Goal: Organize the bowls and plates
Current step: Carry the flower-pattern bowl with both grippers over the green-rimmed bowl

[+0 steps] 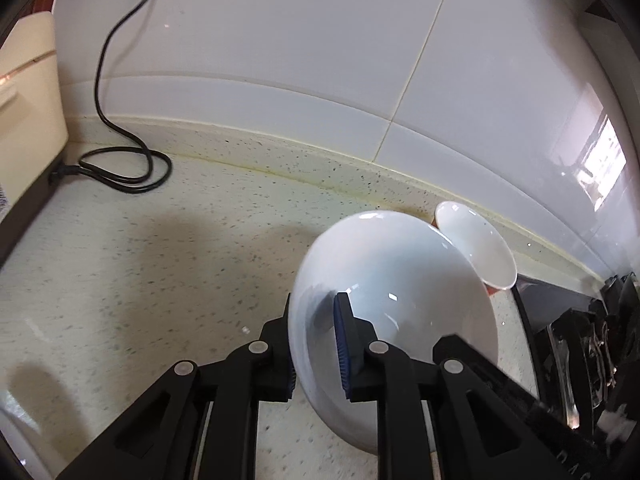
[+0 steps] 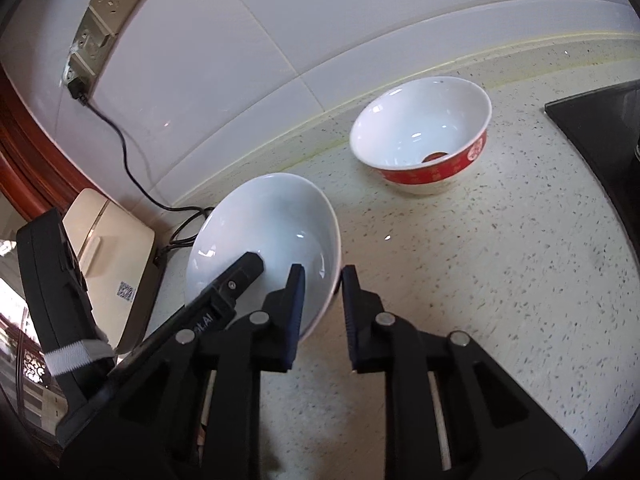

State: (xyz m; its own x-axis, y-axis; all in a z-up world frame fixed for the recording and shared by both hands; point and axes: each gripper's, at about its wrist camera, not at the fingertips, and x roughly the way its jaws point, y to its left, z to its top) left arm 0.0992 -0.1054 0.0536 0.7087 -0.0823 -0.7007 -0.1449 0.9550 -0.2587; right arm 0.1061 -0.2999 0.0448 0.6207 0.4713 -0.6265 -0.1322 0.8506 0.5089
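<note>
Left claw (image 1: 316, 344): clamped on the near rim of the white bowl (image 1: 392, 292), one pad inside and one outside, bowl tilted at lower centre of frame above the speckled counter (image 1: 160, 264). Right claw (image 2: 322, 316): narrowed around the same bowl's rim at lower centre; whether its pads press cannot be told. Red-banded bowl (image 2: 424, 136) stands upright on the counter, upper right, apart. Black cable (image 1: 120, 168) lies upper left.

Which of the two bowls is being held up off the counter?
The plain white bowl, tilted, its rim pinched by the left hand-held gripper. The other bowl, with the red patterned band, stands upright on the counter near the wall.
</note>
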